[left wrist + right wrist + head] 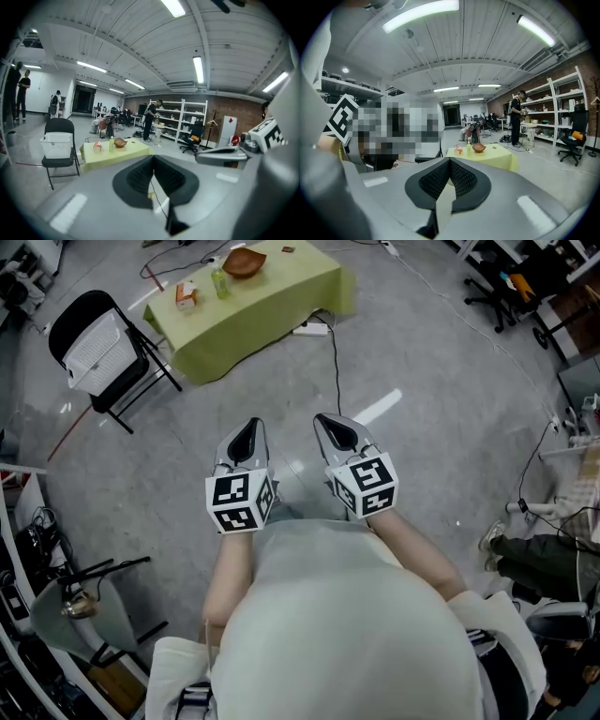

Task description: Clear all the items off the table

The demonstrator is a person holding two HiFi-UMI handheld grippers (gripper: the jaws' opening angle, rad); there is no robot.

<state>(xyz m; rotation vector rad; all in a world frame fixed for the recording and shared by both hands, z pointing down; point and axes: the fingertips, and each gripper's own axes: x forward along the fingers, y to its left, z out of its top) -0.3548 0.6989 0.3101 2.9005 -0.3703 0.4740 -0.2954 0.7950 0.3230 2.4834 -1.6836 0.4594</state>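
A low table under a yellow-green cloth (281,296) stands far ahead across the grey floor. On it sit a brown bowl (244,262), a green bottle (220,283) and a small orange-and-white carton (187,296). My left gripper (246,432) and right gripper (337,427) are side by side close to my body, both shut and holding nothing, well short of the table. The left gripper view shows the bowl (120,142), bottle (111,143) and carton (97,146) beyond the closed jaws. The same bowl (478,148) and bottle (468,149) are in the right gripper view.
A black folding chair holding a white basket (98,352) stands left of the table. A power strip with a cable (311,329) lies on the floor by the table's near side. A person (150,119) stands at white shelves behind. Someone's legs (534,559) are at the right.
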